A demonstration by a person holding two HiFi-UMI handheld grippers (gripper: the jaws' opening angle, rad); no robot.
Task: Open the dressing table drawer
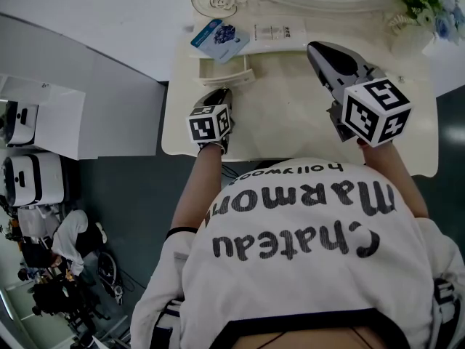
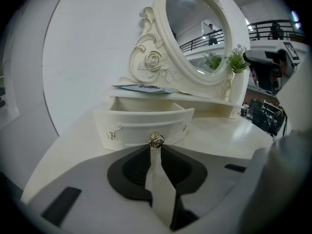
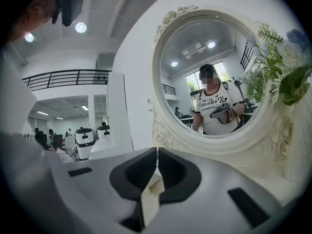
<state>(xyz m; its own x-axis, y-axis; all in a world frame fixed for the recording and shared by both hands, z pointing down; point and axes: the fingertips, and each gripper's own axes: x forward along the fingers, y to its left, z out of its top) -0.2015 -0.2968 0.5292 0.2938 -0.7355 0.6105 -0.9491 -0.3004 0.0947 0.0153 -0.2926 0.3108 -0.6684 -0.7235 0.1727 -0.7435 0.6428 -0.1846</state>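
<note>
The cream, curved-front dressing table drawer (image 2: 141, 123) stood open, drawn out from under the low shelf at the upper middle of the left gripper view, with its hollow inside showing from above. At the centre of its front sat a small gold rose-shaped metal knob (image 2: 156, 140), with two smaller gold studs to either side. The left claw (image 2: 156, 148) lay directly below that knob in the frame. Its grey jaws stood narrow, and the tips closed on the knob, which filled the slim gap between them.

In the head view the drawer lay in the upper middle. It jutted toward the person over the cream dressing table top (image 1: 290, 115), and the left claw was just below it. A blue-covered booklet (image 1: 220, 38) rested on the shelf above the drawer.

The right claw (image 3: 156, 152) was off to the right of the head view, well apart from the drawer. Its jaws were together with nothing between them, and it faced the oval, white-framed carved mirror (image 3: 209, 72).
</note>
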